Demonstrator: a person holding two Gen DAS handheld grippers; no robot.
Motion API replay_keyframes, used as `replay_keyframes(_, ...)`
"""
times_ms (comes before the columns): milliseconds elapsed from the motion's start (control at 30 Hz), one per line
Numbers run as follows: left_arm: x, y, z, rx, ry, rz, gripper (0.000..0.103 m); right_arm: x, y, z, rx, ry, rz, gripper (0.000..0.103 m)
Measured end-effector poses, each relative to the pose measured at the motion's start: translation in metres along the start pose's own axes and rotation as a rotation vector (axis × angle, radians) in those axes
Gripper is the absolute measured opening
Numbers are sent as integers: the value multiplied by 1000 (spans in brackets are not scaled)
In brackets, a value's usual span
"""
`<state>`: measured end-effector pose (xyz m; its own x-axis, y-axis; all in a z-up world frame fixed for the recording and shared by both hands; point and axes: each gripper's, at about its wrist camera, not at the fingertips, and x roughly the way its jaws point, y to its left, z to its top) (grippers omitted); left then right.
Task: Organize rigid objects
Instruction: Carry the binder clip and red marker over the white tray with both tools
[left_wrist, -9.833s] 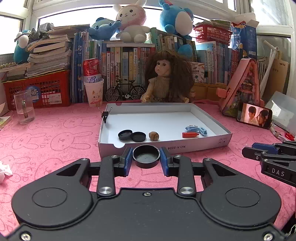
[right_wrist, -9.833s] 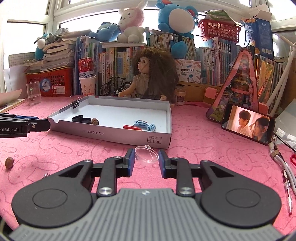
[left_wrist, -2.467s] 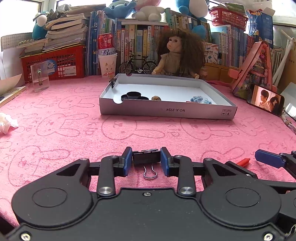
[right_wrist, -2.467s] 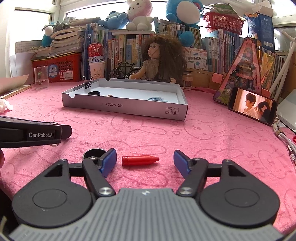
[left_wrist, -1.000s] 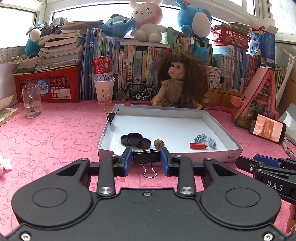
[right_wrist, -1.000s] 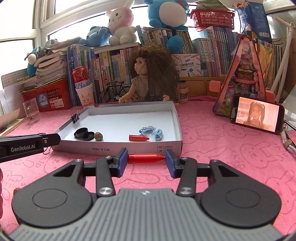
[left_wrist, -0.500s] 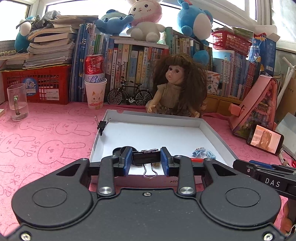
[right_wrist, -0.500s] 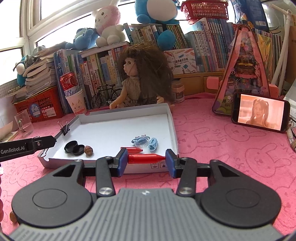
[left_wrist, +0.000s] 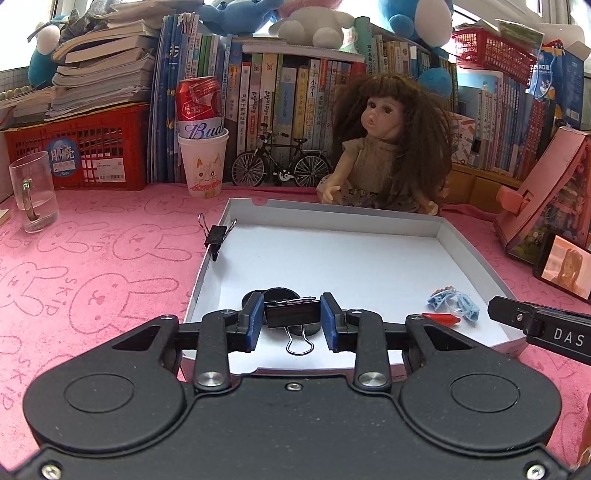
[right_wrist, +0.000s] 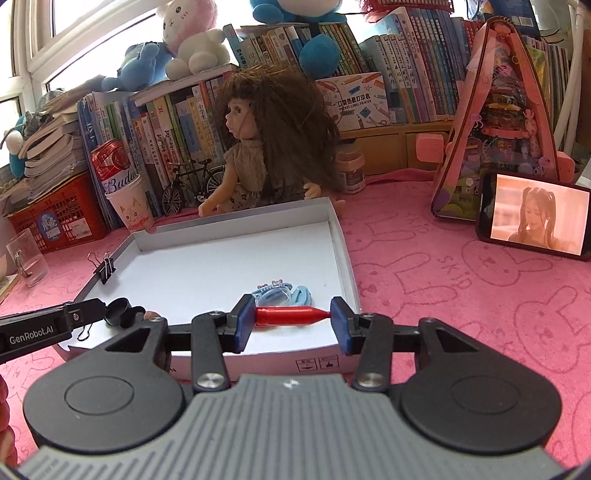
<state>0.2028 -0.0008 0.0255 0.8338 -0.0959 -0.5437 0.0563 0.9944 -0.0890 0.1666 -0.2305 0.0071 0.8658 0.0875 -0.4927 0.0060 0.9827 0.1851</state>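
- Rigid objects are being gathered into a shallow white box on a pink bench — several already lie inside.
- Already in the box: black round lids near its front left, a pale blue hair clip near the front right, a red pointed cap beside it, and a black binder clip pinched onto the left wall.
- Left tool is pinching a second black binder clip and holds it above the box floor, over the lids.
- Right tool is pinching another red pointed cap end to end — it hangs over the box's front right corner.
- Judged from this, both held pieces only need releasing; nothing else loose shows on the bench.
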Motion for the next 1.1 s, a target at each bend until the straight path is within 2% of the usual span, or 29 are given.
replay_keyframes(333,26,-5,1,29,46,23,31,29,-4,7,28,92,19,50)
replay_keyframes(633,44,-11,9,53,24,27,31,48,4,13,1,116,11,50)
replay_keyframes(833,66,-13,21,30,27,21,31,62,8,20,-8,123,2,50)
replay_keyframes(1000,63,-15,20,50,21,14,31,61,11,21,-13,124,19,50)
replay_keyframes(1033,61,-15,20,53,16,13,31,60,11,21,-12,121,26,54)
replay_keyframes(1067,59,-16,20,56,9,13,33,58,12,21,-8,115,31,55)
replay_keyframes(1100,56,-16,21,55,5,12,41,56,12,21,-5,110,36,57)
